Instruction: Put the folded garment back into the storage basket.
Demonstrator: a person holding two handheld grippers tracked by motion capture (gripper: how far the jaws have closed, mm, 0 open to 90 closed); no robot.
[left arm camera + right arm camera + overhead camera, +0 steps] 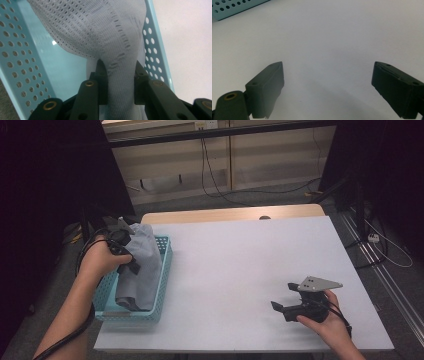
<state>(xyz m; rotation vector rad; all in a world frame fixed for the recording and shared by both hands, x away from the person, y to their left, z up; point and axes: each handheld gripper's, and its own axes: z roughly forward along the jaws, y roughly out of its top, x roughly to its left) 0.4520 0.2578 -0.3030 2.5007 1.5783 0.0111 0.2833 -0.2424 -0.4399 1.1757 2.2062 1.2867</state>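
the left gripper (pixel 119 85) pinches a fold of grey knit cloth (pixel 110 37), which hangs into the teal basket (pixel 162 285) at the table's (pixel 240 265) left edge. the right gripper (pixel 327 85) rests on the white table, jaws wide apart with nothing between. no writing is readable.

From my seat the high view is dim, its left and right edges nearly black, while the white table (pixel 240 270) catches soft light from overhead. My right gripper (pixel 328 87) throws a faint, diffuse shadow onto it. The left gripper view is sharp on the grey cloth (pixel 100 37) (weave plainly readable), its jaws slightly soft up close.
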